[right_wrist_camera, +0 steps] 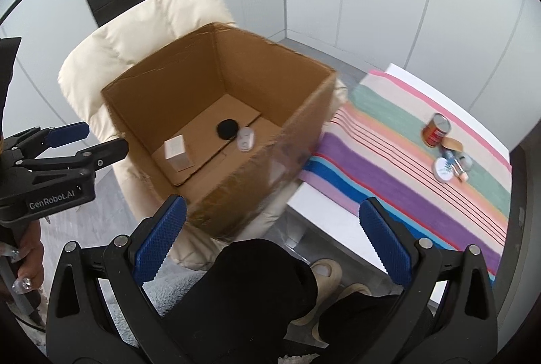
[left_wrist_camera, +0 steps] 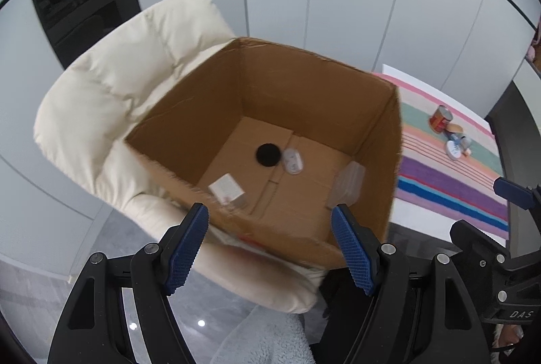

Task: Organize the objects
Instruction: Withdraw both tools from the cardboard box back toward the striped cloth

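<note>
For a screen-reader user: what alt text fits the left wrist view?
An open cardboard box on a cream chair holds a black disc, a white box and two clear items. The left gripper hovers open before it.

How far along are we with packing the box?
Done: four items lie in the box: black disc, white case, white carton, clear container. In hand: nothing; left gripper and right gripper are open. Left: the can and small items on the cloth.
</note>
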`<action>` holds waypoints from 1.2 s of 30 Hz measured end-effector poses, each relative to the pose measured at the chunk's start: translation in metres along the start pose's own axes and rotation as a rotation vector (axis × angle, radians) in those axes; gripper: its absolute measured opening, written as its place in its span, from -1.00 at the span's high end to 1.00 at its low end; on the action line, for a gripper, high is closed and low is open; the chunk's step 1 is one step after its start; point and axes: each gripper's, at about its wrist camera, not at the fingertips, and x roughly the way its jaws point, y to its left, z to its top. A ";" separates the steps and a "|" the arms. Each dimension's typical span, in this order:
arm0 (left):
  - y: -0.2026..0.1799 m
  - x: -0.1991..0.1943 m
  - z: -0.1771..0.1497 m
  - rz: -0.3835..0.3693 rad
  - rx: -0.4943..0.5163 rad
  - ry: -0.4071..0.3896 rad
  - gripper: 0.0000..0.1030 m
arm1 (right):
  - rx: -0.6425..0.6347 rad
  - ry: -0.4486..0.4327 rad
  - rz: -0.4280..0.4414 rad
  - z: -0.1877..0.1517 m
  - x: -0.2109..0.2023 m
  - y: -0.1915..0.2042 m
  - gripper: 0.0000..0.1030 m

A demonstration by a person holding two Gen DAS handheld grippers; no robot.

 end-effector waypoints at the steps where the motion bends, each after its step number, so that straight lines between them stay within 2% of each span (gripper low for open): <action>1: -0.004 0.001 0.001 -0.004 0.008 -0.002 -0.49 | 0.009 -0.001 -0.007 -0.001 -0.001 -0.005 -1.00; 7: -0.048 0.004 0.012 -0.032 0.088 -0.027 -0.49 | 0.089 -0.001 -0.055 -0.012 -0.009 -0.048 -1.00; 14: -0.104 0.014 0.023 -0.112 0.158 -0.001 -0.49 | 0.193 -0.004 -0.117 -0.031 -0.022 -0.108 -1.00; 21: -0.181 0.020 0.033 -0.179 0.272 0.005 -0.49 | 0.318 -0.008 -0.181 -0.059 -0.038 -0.177 -1.00; 27: -0.243 0.019 0.027 -0.218 0.381 0.011 -0.49 | 0.426 -0.013 -0.236 -0.090 -0.047 -0.233 -1.00; 33: -0.297 0.033 0.031 -0.273 0.427 0.060 -0.49 | 0.506 -0.009 -0.262 -0.109 -0.037 -0.286 -1.00; 36: -0.324 0.048 0.035 -0.270 0.451 0.066 -0.49 | 0.524 -0.010 -0.292 -0.113 -0.027 -0.311 -1.00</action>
